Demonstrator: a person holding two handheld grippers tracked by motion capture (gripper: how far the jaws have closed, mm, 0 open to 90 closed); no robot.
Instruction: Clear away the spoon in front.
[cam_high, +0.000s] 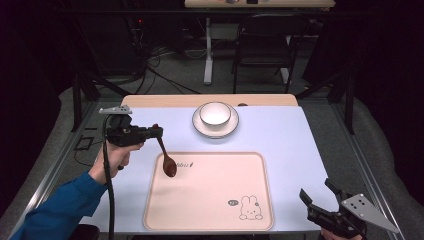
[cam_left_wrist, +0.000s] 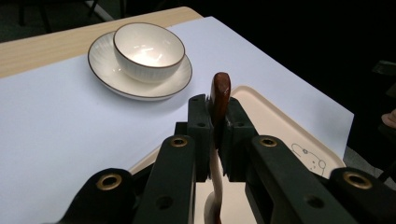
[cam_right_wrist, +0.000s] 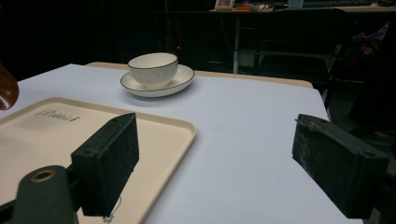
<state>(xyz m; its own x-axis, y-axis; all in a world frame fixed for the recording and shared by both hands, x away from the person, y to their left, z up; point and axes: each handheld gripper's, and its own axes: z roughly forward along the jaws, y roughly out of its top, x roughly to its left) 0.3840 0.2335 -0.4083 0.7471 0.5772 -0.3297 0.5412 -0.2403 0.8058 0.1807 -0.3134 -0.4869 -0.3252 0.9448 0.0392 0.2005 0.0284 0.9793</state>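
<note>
A dark brown wooden spoon (cam_high: 167, 160) hangs bowl-down over the left end of the cream tray (cam_high: 215, 210). My left gripper (cam_high: 159, 132) is shut on the spoon's handle; its jaws pinch the brown handle (cam_left_wrist: 219, 95) in the left gripper view. The spoon's bowl (cam_right_wrist: 6, 93) peeks in at the left edge of the right gripper view. A white bowl (cam_high: 215, 113) stands on a white saucer (cam_high: 200, 127) at the back of the table. My right gripper (cam_high: 316, 194) stands open near the table's front right corner, with nothing between its pads (cam_right_wrist: 112, 158).
The tray carries a rabbit drawing (cam_high: 249, 208) near its front right corner. A pale blue mat (cam_high: 280, 135) covers the table, with a wooden strip (cam_high: 165, 100) along the far edge. A chair (cam_high: 262, 45) and another desk stand beyond the table.
</note>
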